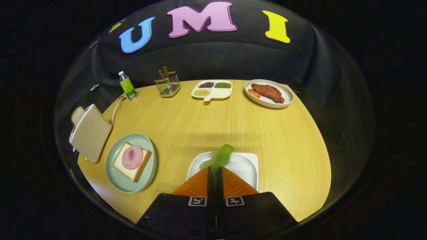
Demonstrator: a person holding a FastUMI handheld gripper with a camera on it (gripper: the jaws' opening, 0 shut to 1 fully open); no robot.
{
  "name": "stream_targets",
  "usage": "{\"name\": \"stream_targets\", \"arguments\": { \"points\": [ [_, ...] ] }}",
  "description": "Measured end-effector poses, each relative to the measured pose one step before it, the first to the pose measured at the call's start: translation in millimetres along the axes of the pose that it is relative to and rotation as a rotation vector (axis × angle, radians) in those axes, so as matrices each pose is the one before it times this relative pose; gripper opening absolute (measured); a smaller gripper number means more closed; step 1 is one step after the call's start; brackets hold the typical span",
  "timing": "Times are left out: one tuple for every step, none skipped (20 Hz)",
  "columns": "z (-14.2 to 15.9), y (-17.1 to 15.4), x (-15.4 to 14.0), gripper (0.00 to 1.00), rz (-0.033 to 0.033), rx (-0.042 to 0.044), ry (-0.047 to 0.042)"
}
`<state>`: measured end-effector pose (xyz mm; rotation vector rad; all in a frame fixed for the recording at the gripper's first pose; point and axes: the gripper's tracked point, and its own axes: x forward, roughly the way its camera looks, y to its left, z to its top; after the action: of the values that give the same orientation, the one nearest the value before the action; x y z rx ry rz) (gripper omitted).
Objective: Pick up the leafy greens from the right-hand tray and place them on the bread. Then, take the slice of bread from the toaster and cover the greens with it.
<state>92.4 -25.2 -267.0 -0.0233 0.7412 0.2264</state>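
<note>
My gripper (214, 168) is shut on the leafy greens (220, 156), which stick up and forward from between the fingertips, lifted above the white square tray (245, 166). To the left of the fingers, a slice of bread (124, 168) topped with a round pink ham slice (132, 157) lies on a pale green plate (146, 180). Further left stands a cream toaster (90, 132) with a slice of bread (77, 115) poking out of its far end.
Along the far side of the wooden table (283, 140) stand a green bottle (127, 86), a wire utensil holder (167, 84), a divided dish of beans (212, 89) and a plate with meat (269, 93). A white cord (115, 108) runs from the toaster.
</note>
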Motion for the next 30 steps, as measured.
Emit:
{"name": "stream_targets", "arguments": {
  "points": [
    [10.74, 4.81, -8.52, 0.06, -0.00636, -0.0207, -0.02266],
    [12.19, 5.96, -8.84, 0.06, -0.00284, -0.02128, -0.02096],
    [11.8, 8.95, -8.8, 0.06, 0.00189, -0.01397, -0.02053],
    [11.53, 10.58, -8.13, 0.06, 0.00784, -0.00766, -0.01958],
    [10.41, 11.92, -7.24, 0.06, 0.00667, -0.00705, -0.02048],
    [10.2, 12.57, -7.36, 0.06, 0.00693, -0.00848, -0.01583],
    [8.46, 15.08, -5.89, 0.06, 0.00858, -0.0085, -0.01633],
    [7.77, 16.28, -3.87, 0.06, 0.01065, -0.00528, -0.01285],
    [6.12, 18.15, -1.31, 0.06, 0.01613, 0.00106, -0.01167],
    [4.95, 18.32, -0.73, 0.06, 0.01587, 0.0026, -0.00685],
    [4.62, 17.15, 0.4, 0.06, 0.01378, -0.00073, -0.00711],
    [3.5, 16.05, 2.11, 0.06, 0.00957, -0.00988, -0.00861],
    [0.74, 12.58, 3.79, 0.06, 0.00652, -0.01572, -0.0064],
    [-0.43, 12.04, 4.89, 0.06, 0.00302, -0.01724, 0.00048],
    [-2.92, 10.37, 5.01, 0.06, -0.00495, -0.0148, 0.00548],
    [-4.74, 10.4, 6.4, 0.06, -0.00678, -0.01185, 0.00809],
    [-5.09, 10.49, 8.23, 0.06, 0.00143, -0.00928, 0.00658],
    [-7.06, 7.09, 7.54, 0.06, -0.002, -0.00741, 0.01123],
    [-7.53, 4.53, 7.4, 0.06, -0.00744, -0.01194, 0.01066],
    [-5.22, 1.72, 7.49, 0.05, -0.01697, -0.01921, -0.00041],
    [-5.58, -0.42, 6.5, 0.06, -0.02514, -0.03094, -0.00131],
    [-7.33, 0.98, 6.12, 0.06, -0.01271, -0.03037, 0.00922],
    [-9.01, 8.03, 4.29, 0.06, 0.00946, -0.01647, 0.01476],
    [-6.39, 8.5, 3.79, 0.07, 0.01903, -0.00577, 0.01058],
    [-4.84, 5.01, 4.38, 0.07, 0.01247, -0.00421, 0.00759],
    [-3.19, 3.4, 2.85, 0.08, 0.00544, -0.00071, 0.00531],
    [-2.36, 4.23, 2.72, 0.08, 0.00779, 0.00585, 0.00178],
    [-0.58, 4.71, 2.23, 0.11, 0.00975, 0.00307, -0.00124],
    [-1.58, 2.15, 2.69, 0.13, 0.00122, -0.00509, 0.00287],
    [-3.98, 0.62, 3.24, 0.19, -0.00211, -0.00814, 0.01245]
  ]
}}
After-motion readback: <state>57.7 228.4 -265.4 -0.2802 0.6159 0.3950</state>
